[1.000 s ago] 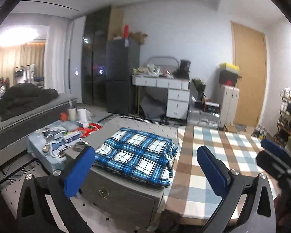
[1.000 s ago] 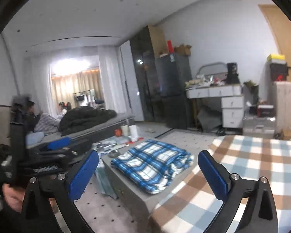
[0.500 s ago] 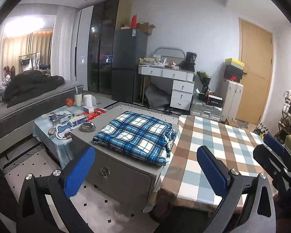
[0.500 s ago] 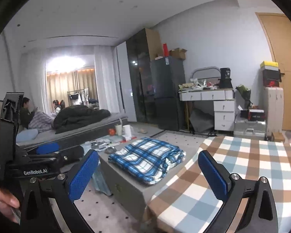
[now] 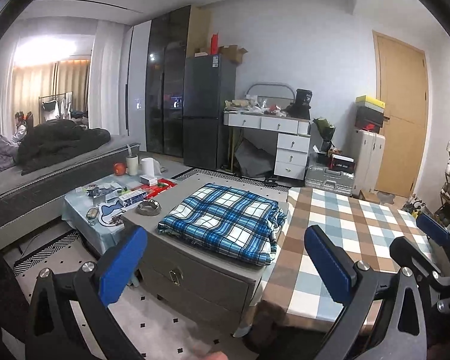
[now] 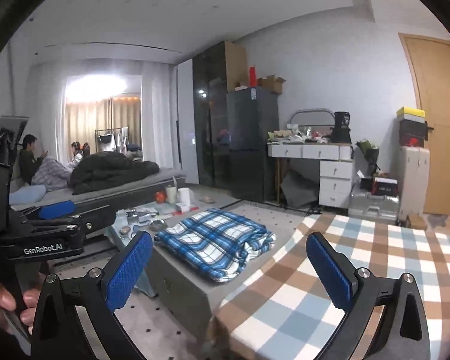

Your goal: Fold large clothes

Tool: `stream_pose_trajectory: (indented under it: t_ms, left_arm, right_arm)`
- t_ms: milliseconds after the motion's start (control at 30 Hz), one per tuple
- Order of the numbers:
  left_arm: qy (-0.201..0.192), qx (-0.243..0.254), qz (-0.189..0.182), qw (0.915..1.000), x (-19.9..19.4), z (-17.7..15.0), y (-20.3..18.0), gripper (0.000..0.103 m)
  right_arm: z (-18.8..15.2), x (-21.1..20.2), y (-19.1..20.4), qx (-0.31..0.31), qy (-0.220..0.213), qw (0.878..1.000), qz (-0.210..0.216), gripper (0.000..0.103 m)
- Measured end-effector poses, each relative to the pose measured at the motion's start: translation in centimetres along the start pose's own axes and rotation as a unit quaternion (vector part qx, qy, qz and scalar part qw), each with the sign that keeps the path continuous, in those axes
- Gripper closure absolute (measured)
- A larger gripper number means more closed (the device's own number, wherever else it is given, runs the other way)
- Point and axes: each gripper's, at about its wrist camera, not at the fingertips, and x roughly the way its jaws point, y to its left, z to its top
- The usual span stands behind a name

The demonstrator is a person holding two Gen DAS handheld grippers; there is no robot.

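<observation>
On the grey drawer cabinet (image 5: 195, 267) lay our blue-and-white plaid garment (image 5: 225, 225), folded into a thick, rumpled rectangle. We held the left gripper (image 5: 225, 267) and right gripper (image 6: 228, 270) wide apart, empty, well short of it.

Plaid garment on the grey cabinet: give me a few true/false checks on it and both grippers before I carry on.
1. The blue plaid garment lies folded on the grey cabinet. True.
2. The left gripper is shut on the garment. False: it is open, holding nothing.
3. The right gripper is open. True.
4. The garment lies on the checked tablecloth. False: it is on the cabinet beside it.
5. A metal dish sits on the cabinet. True.
</observation>
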Motion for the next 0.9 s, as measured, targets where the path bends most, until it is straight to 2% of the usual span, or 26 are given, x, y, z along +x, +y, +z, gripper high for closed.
stream_pose_trajectory:
  t_ms: [333, 900]
  left_arm:
    - [0.013, 0.014, -0.02, 0.9996, 0.3, -0.1, -0.6, 0.001]
    - [0.016, 0.02, -0.027, 0.9993, -0.3, 0.0, -1.5, 0.001]
  right_arm:
    - [1.1, -1.9, -0.1, 0.01, -0.027, 1.0, 0.001, 0.0]
    - [1.5, -2.8, -0.7, 0.024, -0.027, 0.999, -0.001, 0.0]
